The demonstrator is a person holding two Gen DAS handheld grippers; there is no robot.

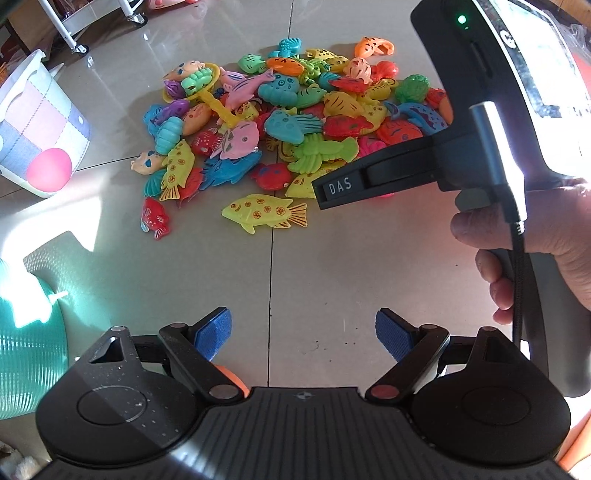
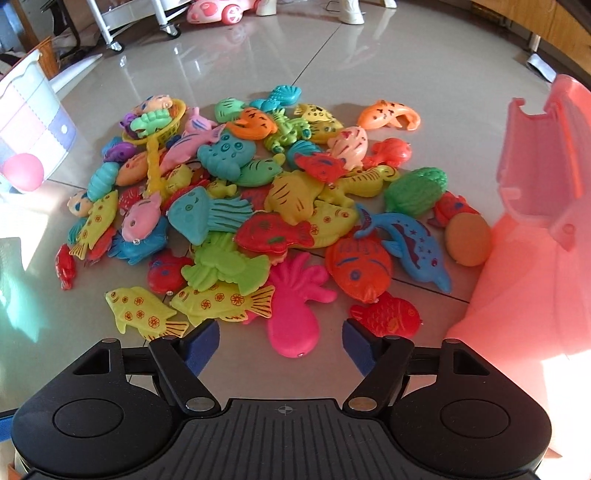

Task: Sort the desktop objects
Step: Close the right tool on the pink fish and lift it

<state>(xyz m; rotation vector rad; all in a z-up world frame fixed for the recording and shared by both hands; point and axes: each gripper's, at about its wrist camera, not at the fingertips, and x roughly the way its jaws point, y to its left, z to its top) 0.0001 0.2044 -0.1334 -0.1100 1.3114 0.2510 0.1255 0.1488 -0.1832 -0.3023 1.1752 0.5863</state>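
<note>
A pile of colourful plastic sea-animal toys (image 1: pixel 280 122) lies on the tiled floor; it also shows in the right wrist view (image 2: pixel 251 206). My left gripper (image 1: pixel 303 338) is open and empty, held back from the pile, nearest a yellow fish (image 1: pixel 264 214). My right gripper (image 2: pixel 280 341) is open and empty, its jaws either side of a pink octopus (image 2: pixel 293 310) at the pile's near edge. The right gripper's body (image 1: pixel 480 122) and the hand holding it show in the left wrist view, over the pile's right side.
A pastel patchwork bucket (image 1: pixel 33 122) holding a pink ball (image 1: pixel 50 168) stands left of the pile. A pink plastic container (image 2: pixel 535 229) stands at the right. A green ribbed ball (image 1: pixel 26 332) is near left. Wheeled rack legs (image 2: pixel 114 40) and a toy car (image 2: pixel 221 11) stand beyond.
</note>
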